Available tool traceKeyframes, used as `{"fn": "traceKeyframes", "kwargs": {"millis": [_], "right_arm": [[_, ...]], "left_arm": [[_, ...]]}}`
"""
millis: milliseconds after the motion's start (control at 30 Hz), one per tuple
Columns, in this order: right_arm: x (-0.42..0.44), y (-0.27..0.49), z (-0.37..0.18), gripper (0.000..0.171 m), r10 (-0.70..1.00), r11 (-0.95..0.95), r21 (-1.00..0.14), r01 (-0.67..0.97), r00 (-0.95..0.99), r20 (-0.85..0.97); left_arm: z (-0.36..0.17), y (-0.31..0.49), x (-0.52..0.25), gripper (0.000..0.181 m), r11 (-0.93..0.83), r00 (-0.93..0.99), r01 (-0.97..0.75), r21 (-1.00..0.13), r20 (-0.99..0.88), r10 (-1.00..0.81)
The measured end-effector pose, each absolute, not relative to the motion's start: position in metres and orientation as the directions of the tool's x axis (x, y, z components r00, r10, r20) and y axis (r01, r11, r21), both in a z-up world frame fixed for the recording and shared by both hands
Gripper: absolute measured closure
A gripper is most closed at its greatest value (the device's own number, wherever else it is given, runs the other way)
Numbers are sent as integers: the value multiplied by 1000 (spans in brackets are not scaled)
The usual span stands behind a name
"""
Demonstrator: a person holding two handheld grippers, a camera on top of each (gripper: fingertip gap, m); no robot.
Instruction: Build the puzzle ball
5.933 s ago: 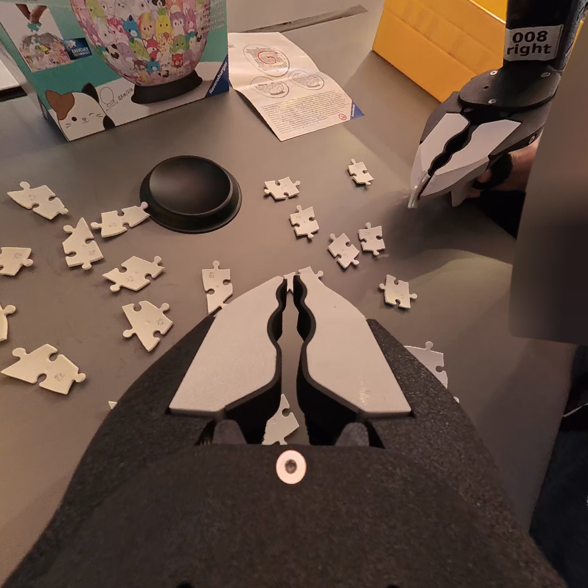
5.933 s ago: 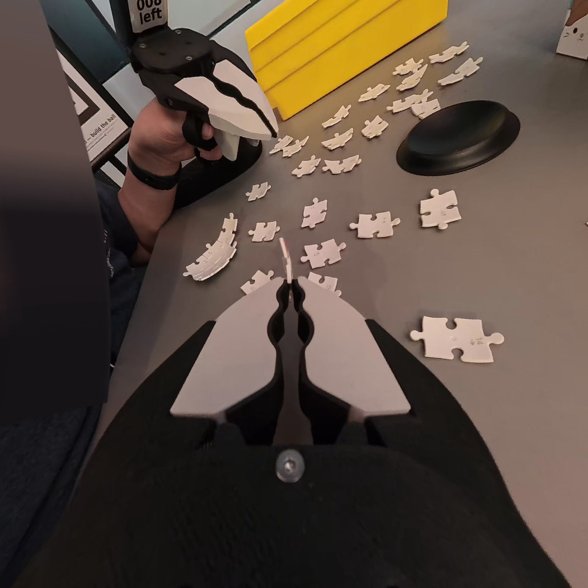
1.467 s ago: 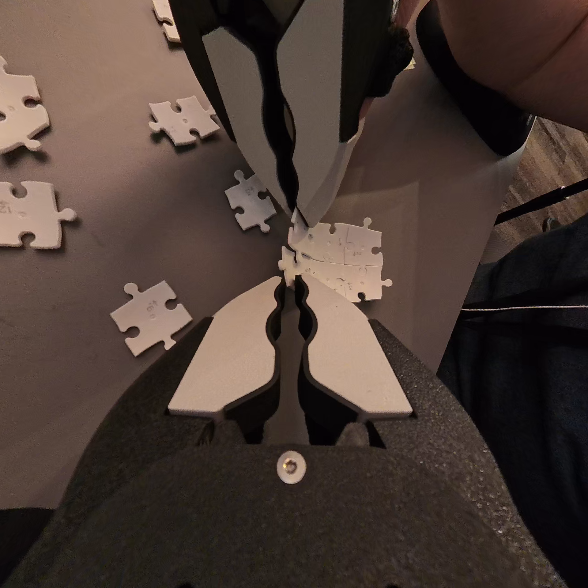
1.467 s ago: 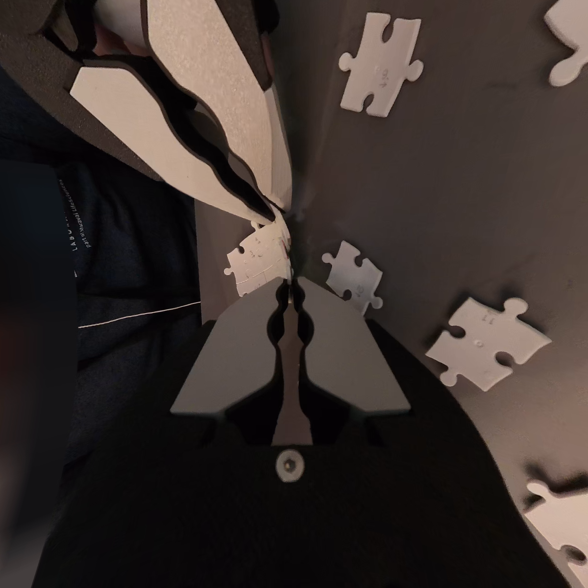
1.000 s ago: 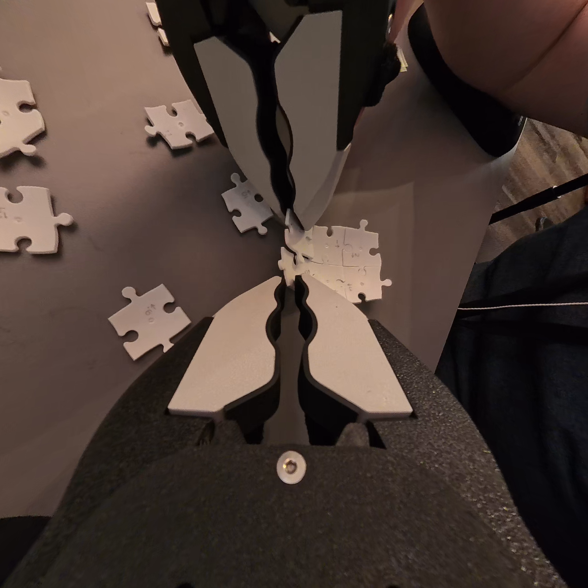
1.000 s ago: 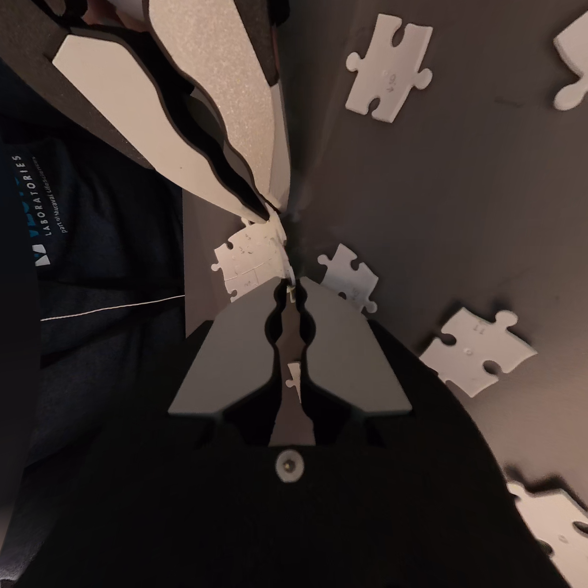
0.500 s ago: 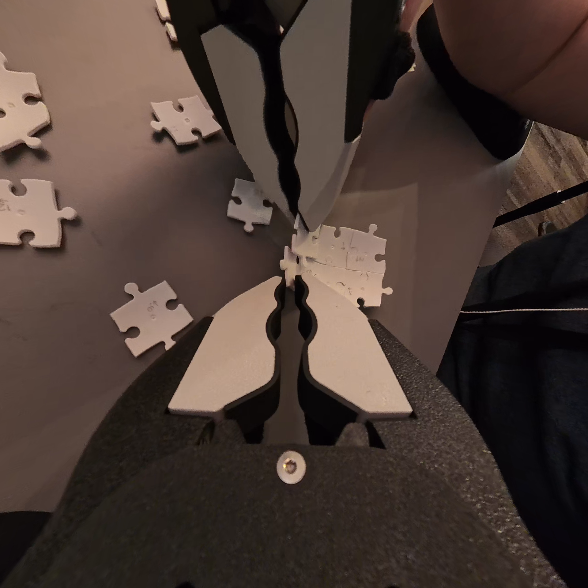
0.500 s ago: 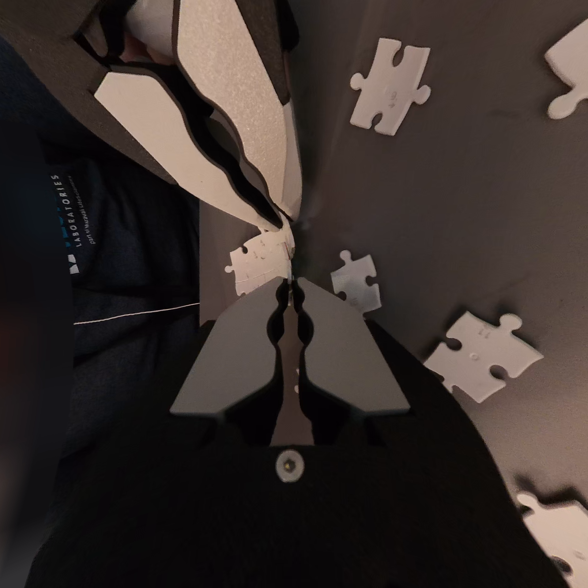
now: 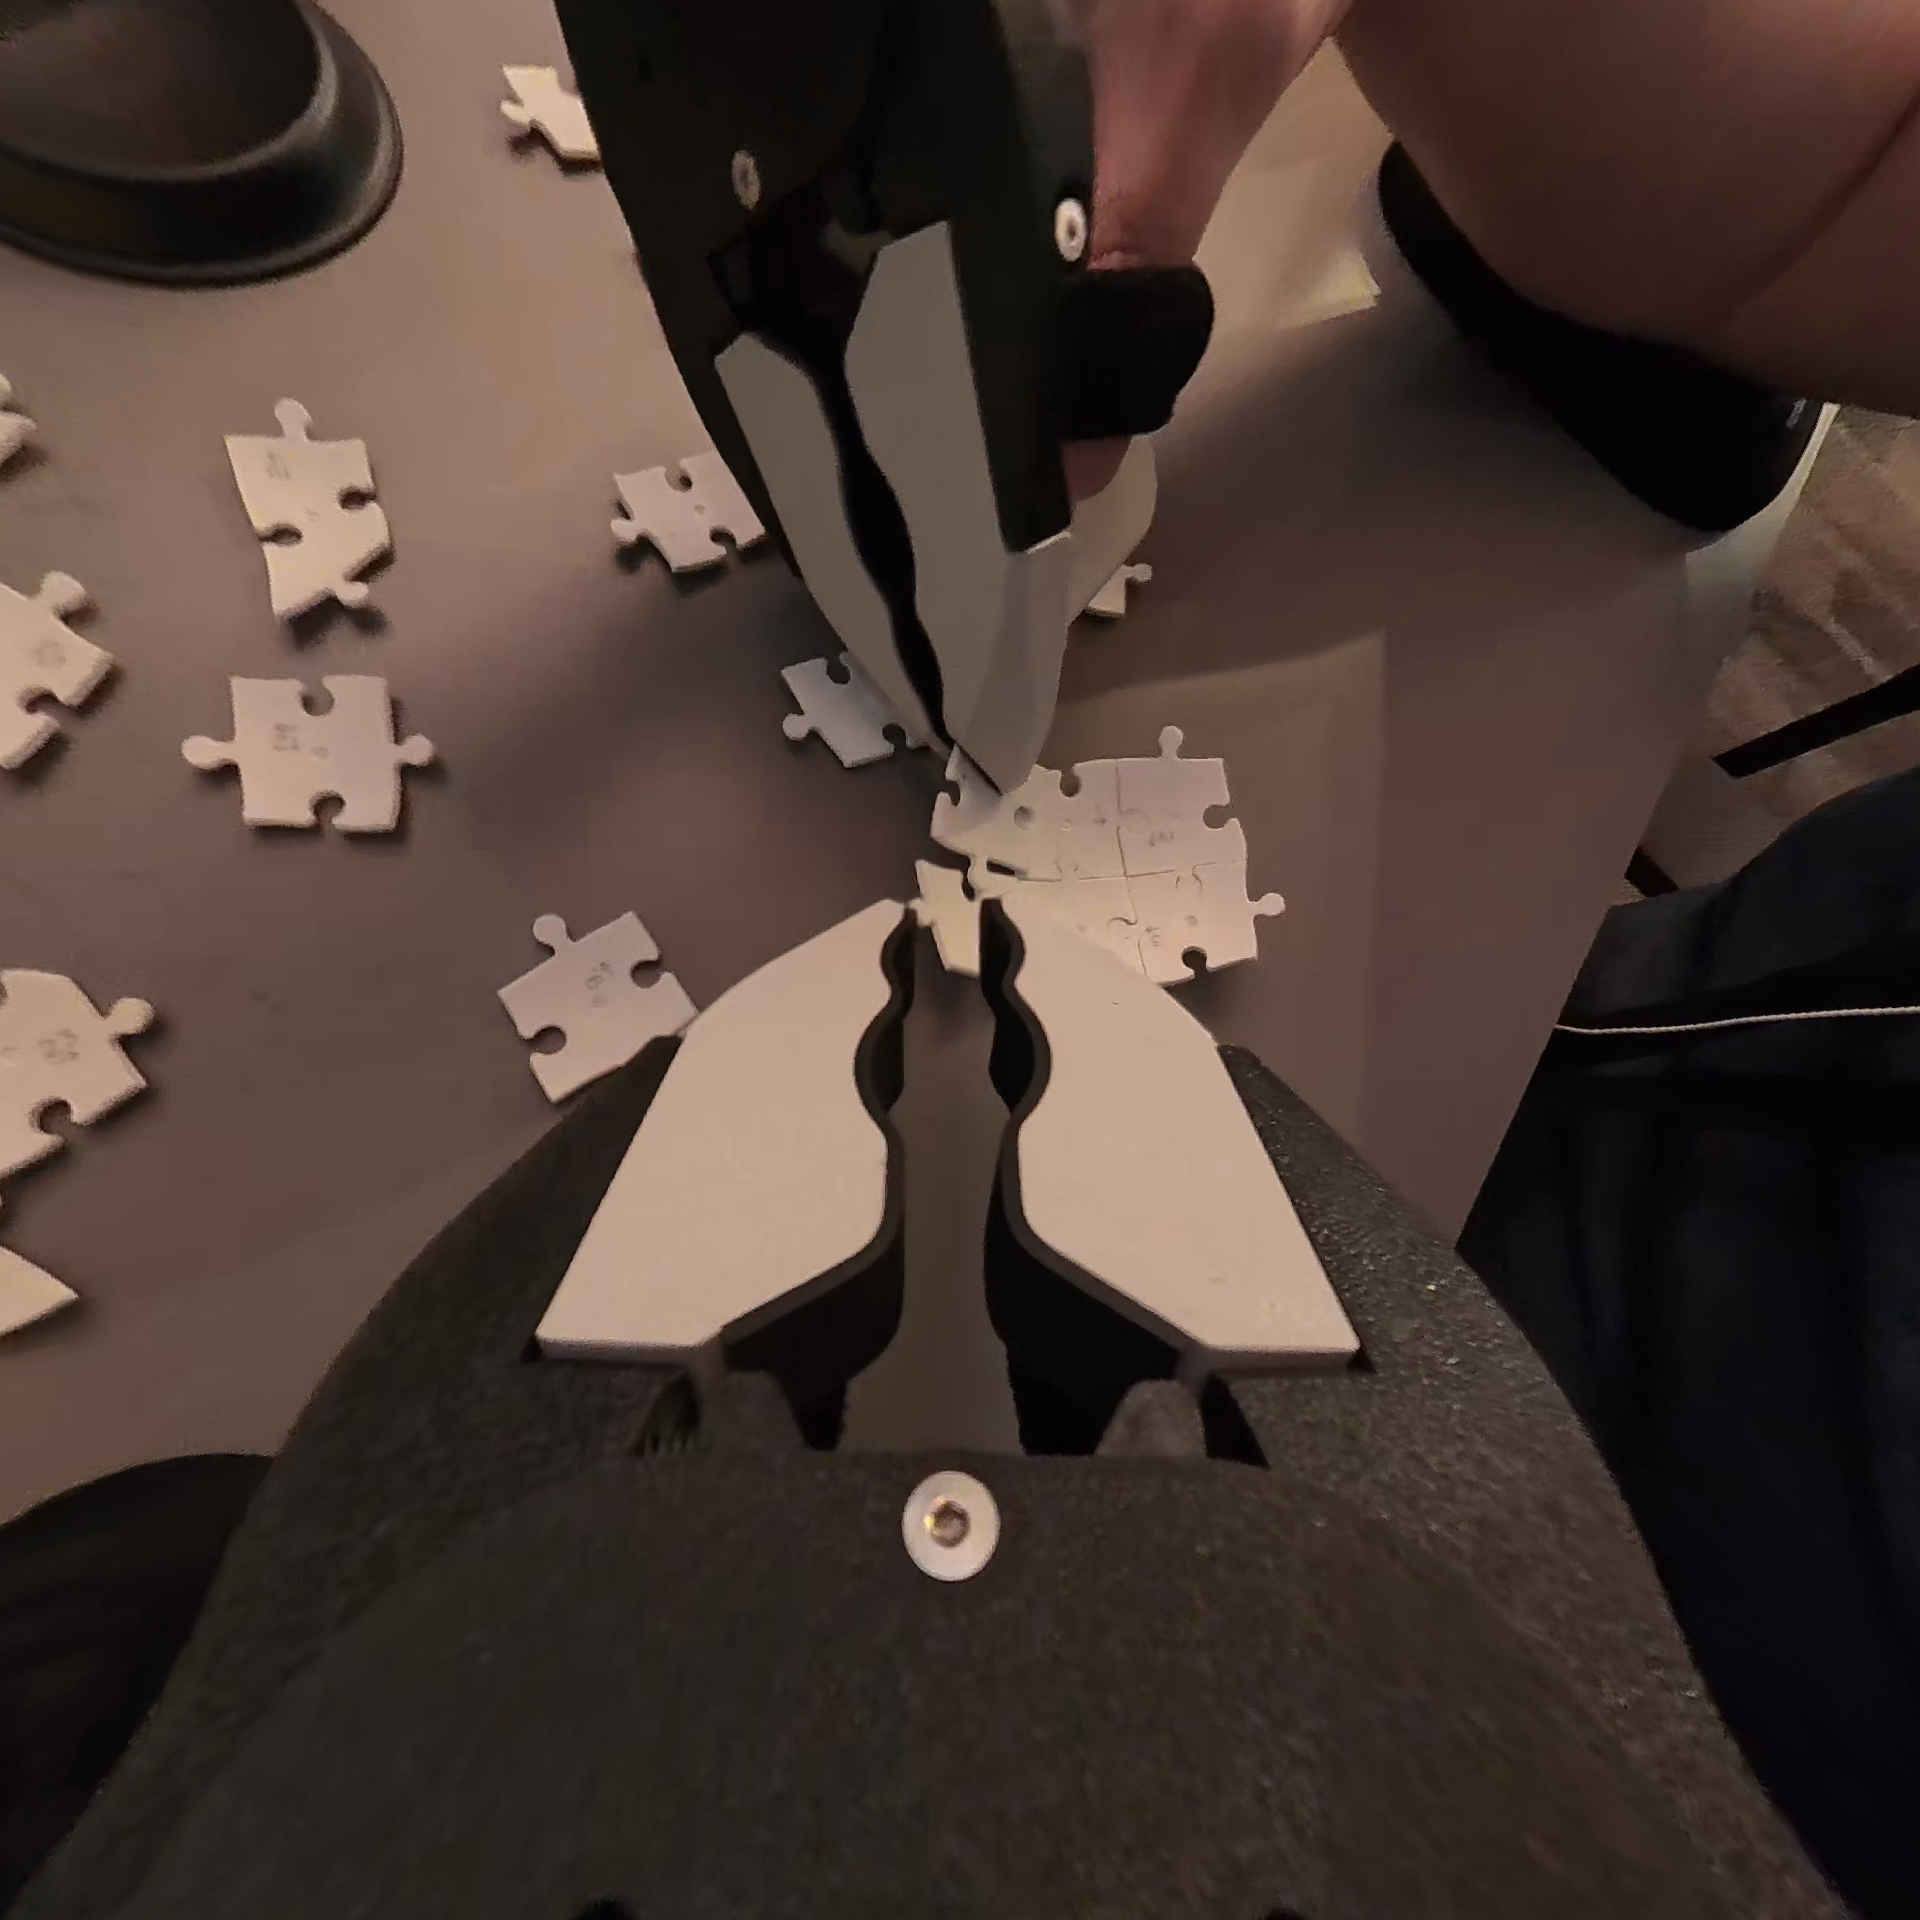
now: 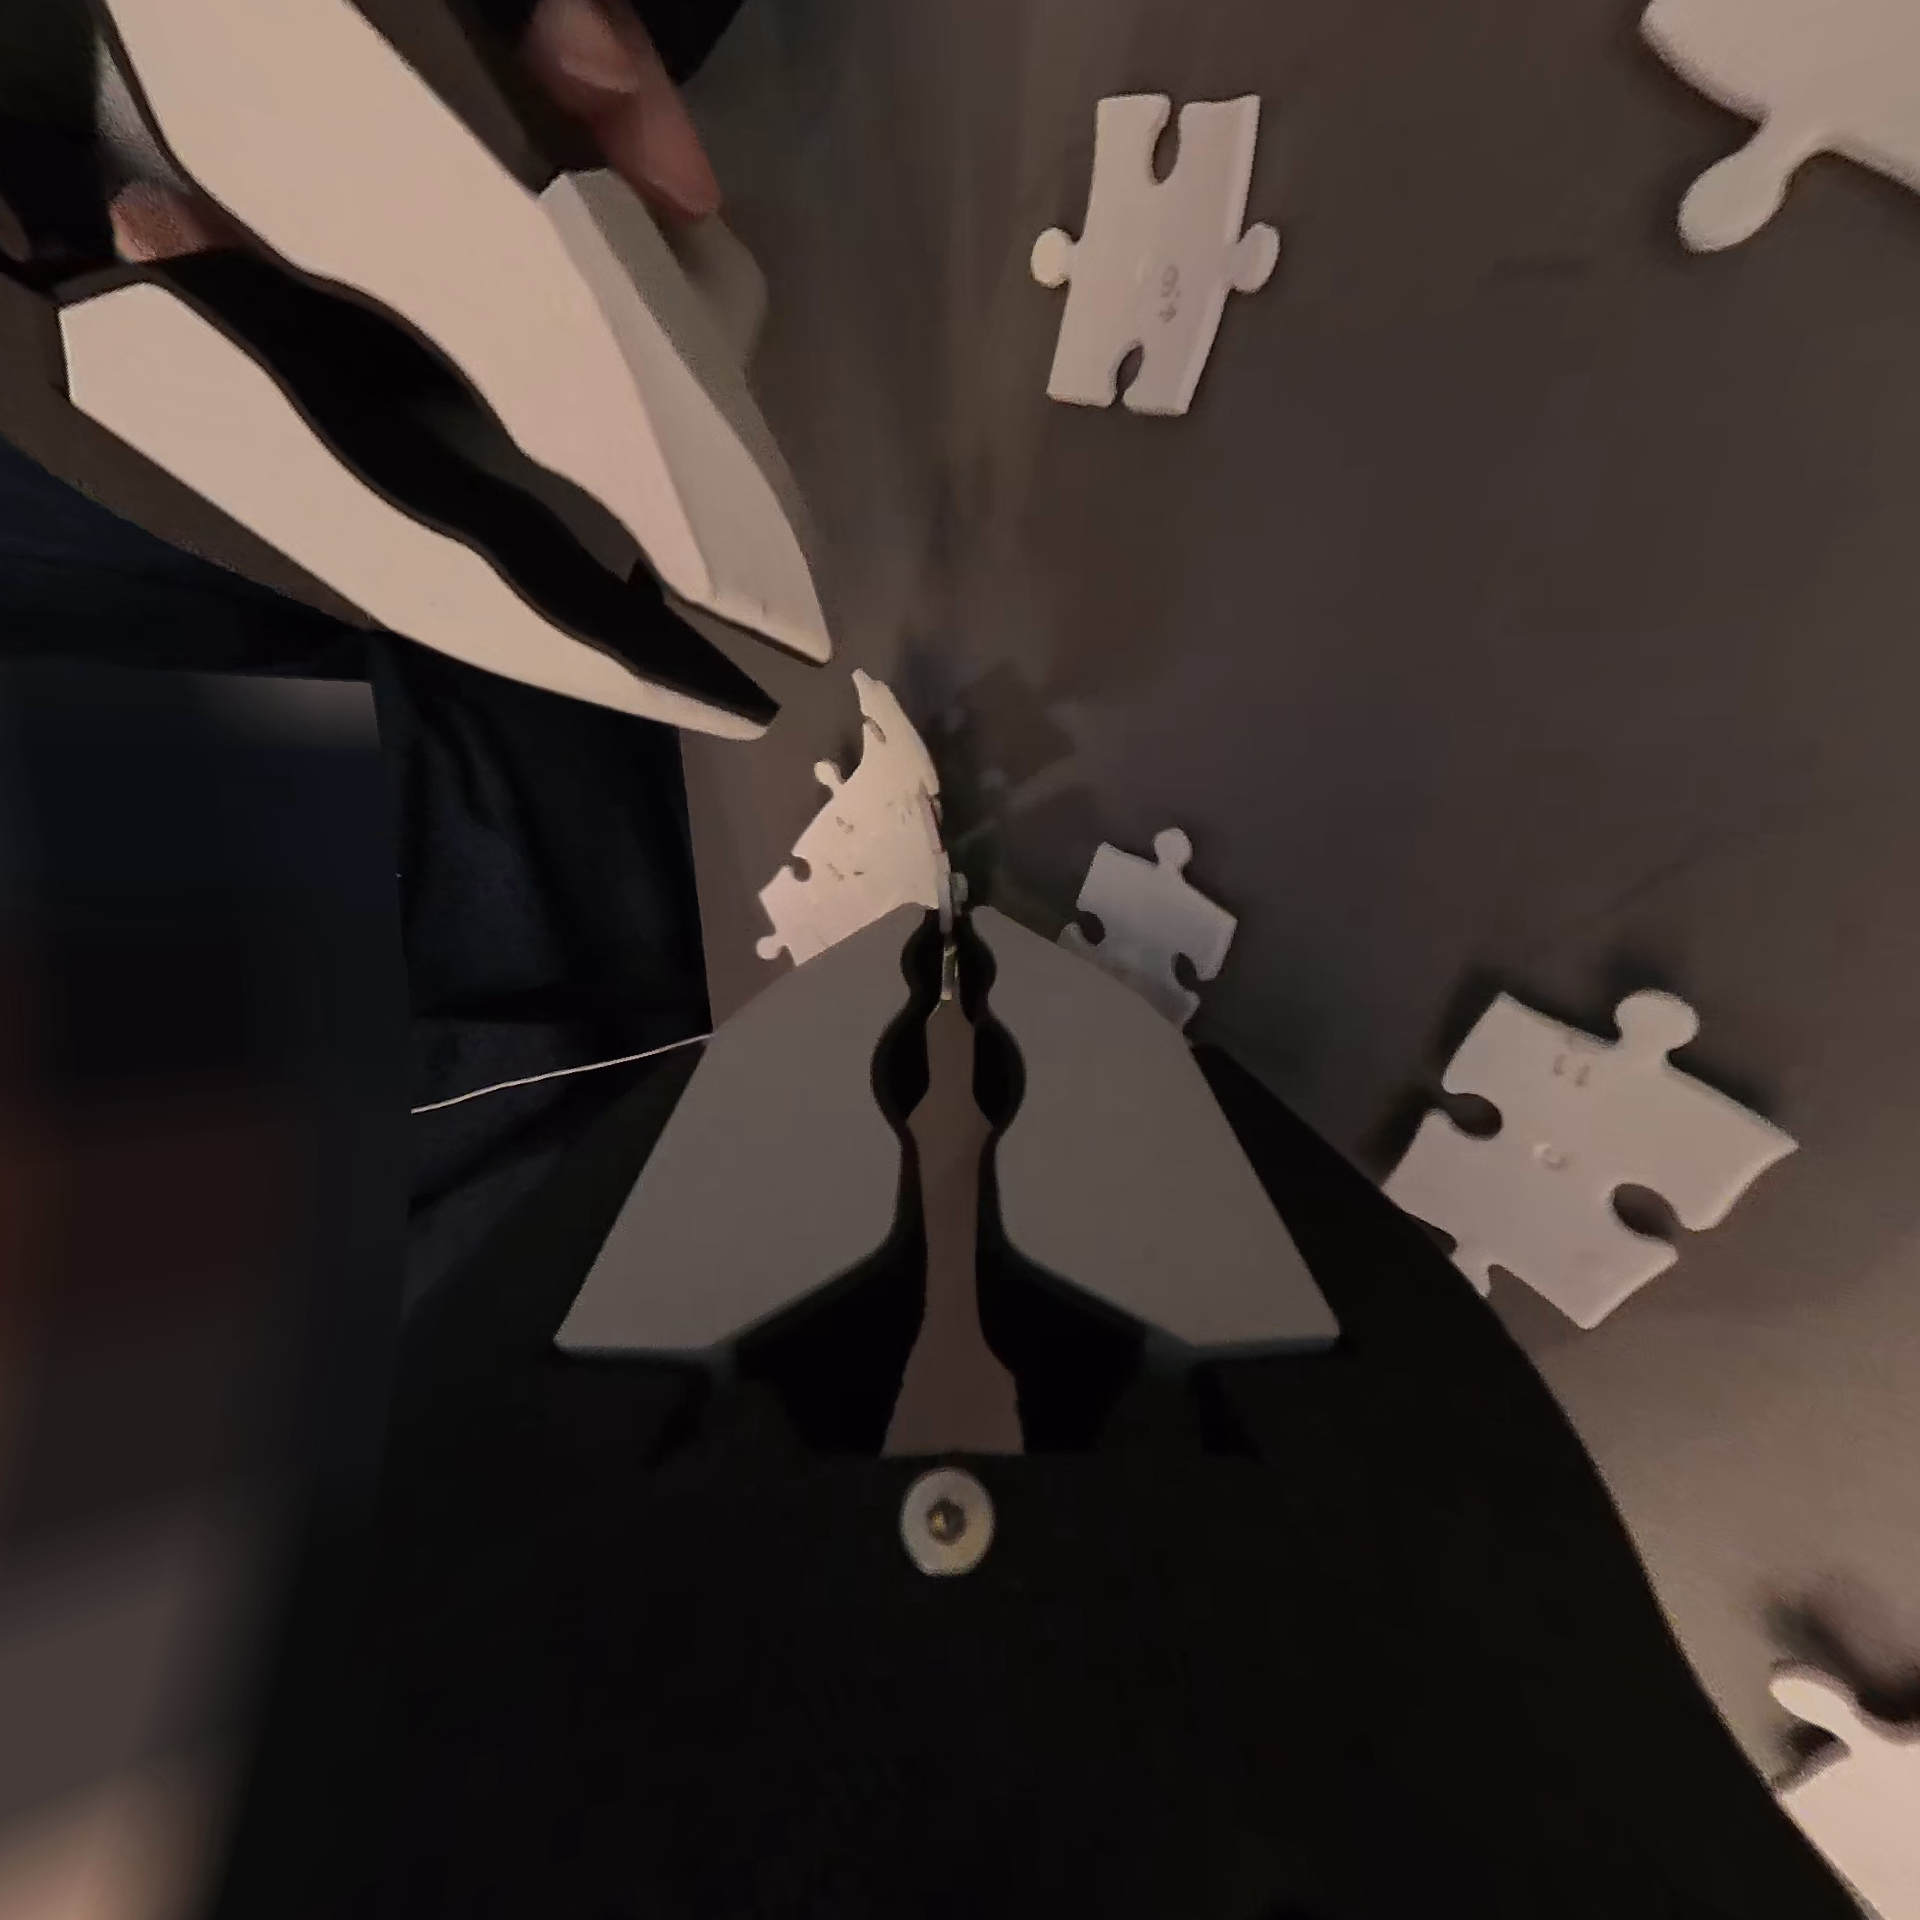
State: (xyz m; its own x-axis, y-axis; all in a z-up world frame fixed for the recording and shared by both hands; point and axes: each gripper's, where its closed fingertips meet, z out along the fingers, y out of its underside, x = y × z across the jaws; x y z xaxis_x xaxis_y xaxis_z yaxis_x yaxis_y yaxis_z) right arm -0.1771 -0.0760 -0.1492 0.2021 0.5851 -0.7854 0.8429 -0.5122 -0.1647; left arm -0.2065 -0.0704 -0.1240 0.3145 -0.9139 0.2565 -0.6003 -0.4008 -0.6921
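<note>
Both grippers' jaws around the joined puzzle patch [image 9: 1132,862] edge.

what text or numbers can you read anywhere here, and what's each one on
Loose puzzle pieces: small raised marks on their pale backs; I won't quote writing.
Joined section: similar small marks, too faint to read.
Upper piece in the right wrist view: a small mark, partly blurred.
Black stand: no writing visible.

Joined pieces [image 9: 1127,868] at table [image 9: 623,831] edge — loose pieces [image 9: 307,750] leftward.
</note>
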Motion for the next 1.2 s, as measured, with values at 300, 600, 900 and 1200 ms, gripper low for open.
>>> {"fn": "traceKeyframes", "kwargs": {"millis": [300, 600, 900, 1200], "right_arm": [[-177, -75, -139, 168, 572, -501, -156, 851, 191, -798], [-175, -72, -147, 168, 593, -465, -98, 880, 227, -773], [-177, -73, -148, 168, 526, -493, -59, 868, 243, -815], [-178, -70, -151, 168, 517, -497, -29, 867, 269, -812]], "left_arm": [[-127, -81, -198, 179, -335, 267, -626, -704, 210, -940], [-143, -75, -196, 179, -344, 269, -660, -667, 218, -938], [-151, -76, -192, 179, -361, 266, -688, -630, 244, -933], [-151, -76, -193, 180, -371, 266, -675, -638, 259, -929]]}}
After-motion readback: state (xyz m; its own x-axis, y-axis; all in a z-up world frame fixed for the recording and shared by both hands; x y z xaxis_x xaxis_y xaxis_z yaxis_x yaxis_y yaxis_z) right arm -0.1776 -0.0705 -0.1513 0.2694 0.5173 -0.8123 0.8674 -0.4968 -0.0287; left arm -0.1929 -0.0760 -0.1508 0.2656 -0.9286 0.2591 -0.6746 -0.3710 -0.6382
